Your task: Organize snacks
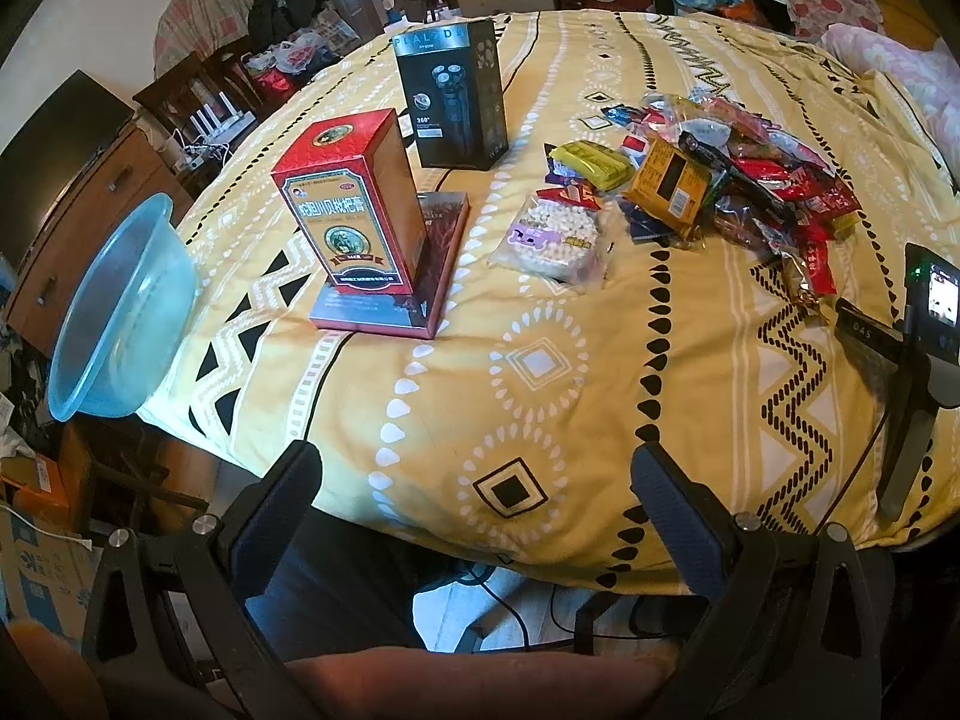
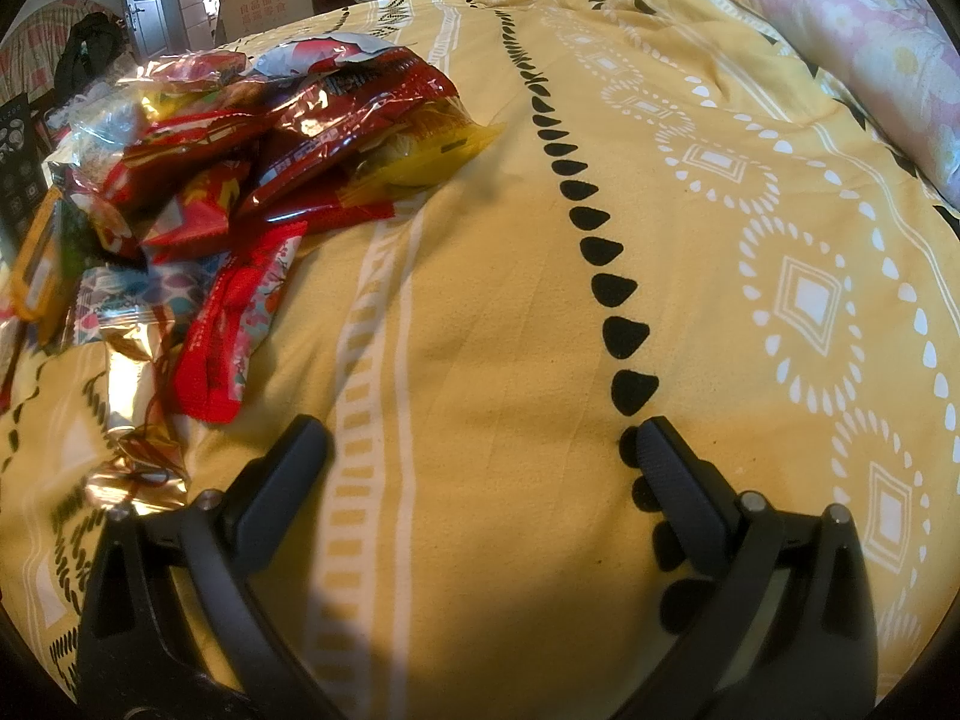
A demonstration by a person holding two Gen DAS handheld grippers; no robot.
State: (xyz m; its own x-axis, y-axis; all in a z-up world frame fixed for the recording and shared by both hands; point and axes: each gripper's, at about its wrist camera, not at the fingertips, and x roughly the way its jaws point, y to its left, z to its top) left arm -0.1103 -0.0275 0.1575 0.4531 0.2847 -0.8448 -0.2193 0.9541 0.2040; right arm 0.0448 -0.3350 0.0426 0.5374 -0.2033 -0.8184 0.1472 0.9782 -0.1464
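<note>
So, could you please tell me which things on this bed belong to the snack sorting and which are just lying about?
Belongs to the job:
- pile of snack packets
- bag of white puffed snacks
- blue plastic basin, probably the container

Just lying about:
- red medicine box
- flat box beneath it
- black shaver box
- pink quilt

yellow patterned bedspread (image 1: 540, 396), snack pile (image 1: 738, 180), flat box (image 1: 390, 276), black box (image 1: 456, 96)

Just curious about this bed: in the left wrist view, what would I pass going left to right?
Blue plastic basin → red box → black shaver box → clear bag of white sweets → heap of snack packets → black device with a screen.
</note>
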